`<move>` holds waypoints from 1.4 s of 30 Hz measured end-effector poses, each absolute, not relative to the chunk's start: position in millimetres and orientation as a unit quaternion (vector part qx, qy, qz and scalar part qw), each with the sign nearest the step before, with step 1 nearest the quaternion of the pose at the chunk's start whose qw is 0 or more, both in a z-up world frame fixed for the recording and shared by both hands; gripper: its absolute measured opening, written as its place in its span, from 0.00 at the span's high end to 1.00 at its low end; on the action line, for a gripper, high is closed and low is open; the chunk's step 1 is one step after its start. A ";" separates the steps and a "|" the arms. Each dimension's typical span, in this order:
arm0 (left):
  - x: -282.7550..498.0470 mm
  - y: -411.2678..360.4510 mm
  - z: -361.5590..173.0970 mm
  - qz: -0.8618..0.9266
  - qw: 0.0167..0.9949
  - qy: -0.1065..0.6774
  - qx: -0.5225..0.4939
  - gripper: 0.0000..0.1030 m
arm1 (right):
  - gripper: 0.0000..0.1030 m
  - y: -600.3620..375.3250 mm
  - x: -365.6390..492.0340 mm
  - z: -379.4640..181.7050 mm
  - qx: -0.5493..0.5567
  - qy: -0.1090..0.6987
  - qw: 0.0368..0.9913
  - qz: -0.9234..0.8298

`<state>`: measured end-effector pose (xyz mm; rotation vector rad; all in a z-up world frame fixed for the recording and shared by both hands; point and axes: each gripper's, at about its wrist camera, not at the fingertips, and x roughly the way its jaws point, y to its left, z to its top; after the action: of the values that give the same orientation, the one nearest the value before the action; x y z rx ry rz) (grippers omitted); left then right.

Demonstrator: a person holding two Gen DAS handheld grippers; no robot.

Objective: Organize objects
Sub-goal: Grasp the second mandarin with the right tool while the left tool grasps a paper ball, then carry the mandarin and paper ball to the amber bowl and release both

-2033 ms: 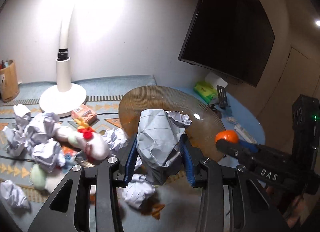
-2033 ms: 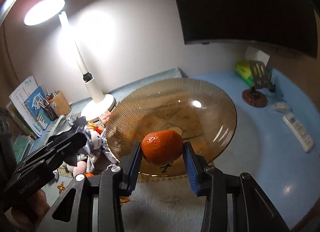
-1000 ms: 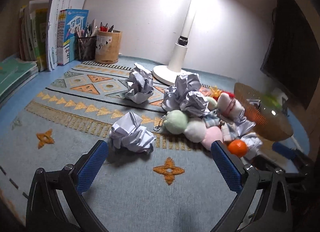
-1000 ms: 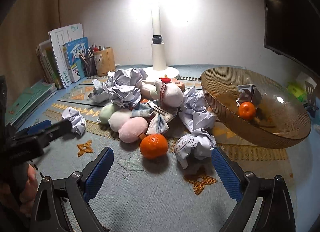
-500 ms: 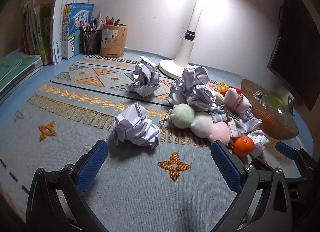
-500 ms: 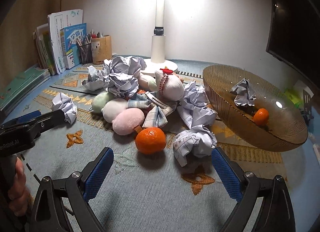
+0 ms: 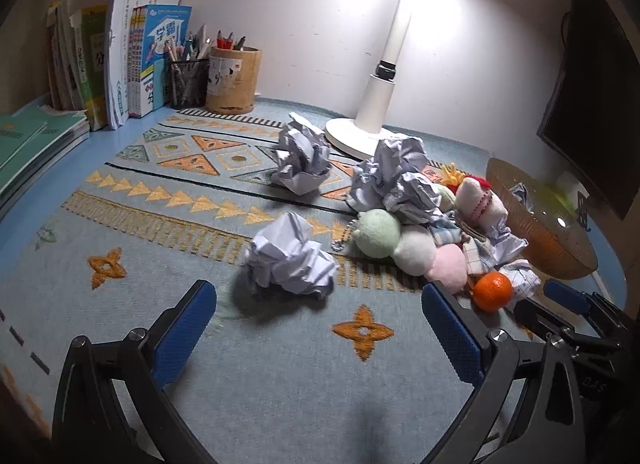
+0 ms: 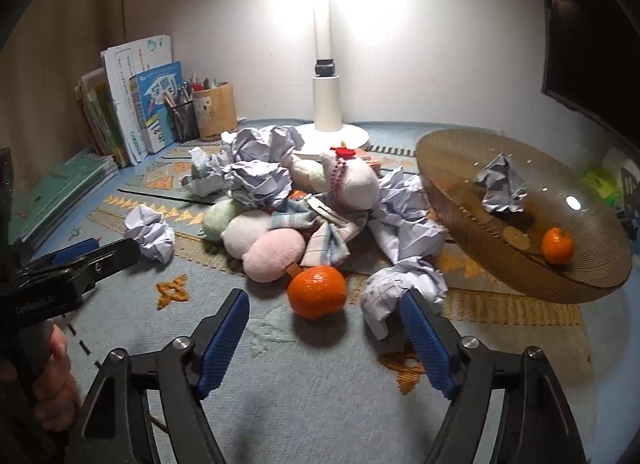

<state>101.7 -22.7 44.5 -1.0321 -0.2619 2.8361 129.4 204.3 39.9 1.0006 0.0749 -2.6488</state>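
Note:
My left gripper point(image 7: 317, 296) stands open low over the rug, and a crumpled paper ball point(image 7: 292, 260) lies just beyond its tips. My right gripper point(image 8: 324, 300) is open with its jaws closing. A tangerine point(image 8: 318, 291) sits on the rug just ahead, between the pads, untouched. A second paper ball point(image 8: 400, 288) lies by the right pad. The amber glass bowl point(image 8: 580, 260) on the right holds a paper ball point(image 8: 500, 183) and a tangerine point(image 8: 558, 246). A heap of plush toys point(image 8: 272, 248) and paper balls fills the middle.
A white lamp base point(image 8: 334, 135) stands behind the heap. Books point(image 7: 120, 63) and pen cups point(image 7: 234, 79) line the back left wall. A dark screen point(image 7: 600, 103) hangs at the right. The left gripper point(image 8: 92, 252), held by a hand, reaches in from the left.
Two seconds ago each gripper held something over the bowl, paper ball left, tangerine right; both now lie in it. Both grippers came down to the rug. The right jaws have narrowed.

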 end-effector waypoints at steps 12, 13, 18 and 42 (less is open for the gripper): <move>40.3 -21.7 26.8 0.906 0.058 -0.048 -0.418 0.09 | 0.41 179.4 91.8 18.2 0.404 0.072 0.139 -0.902; 38.7 -20.6 25.5 0.905 0.057 -0.048 -0.419 0.14 | 0.42 177.2 92.2 17.5 0.402 0.078 0.141 -0.901; 39.2 -17.5 23.5 0.905 0.070 -0.056 -0.417 0.44 | 0.63 175.5 84.4 9.9 0.423 0.082 0.134 -0.892; 114.0 49.6 43.9 0.934 0.145 -0.018 -0.326 0.45 | 0.63 194.8 163.5 13.3 0.417 0.032 0.206 -0.885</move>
<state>114.0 49.6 43.9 -0.9385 -0.0506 2.6916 163.5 194.8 13.3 1.1620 0.0903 -2.4651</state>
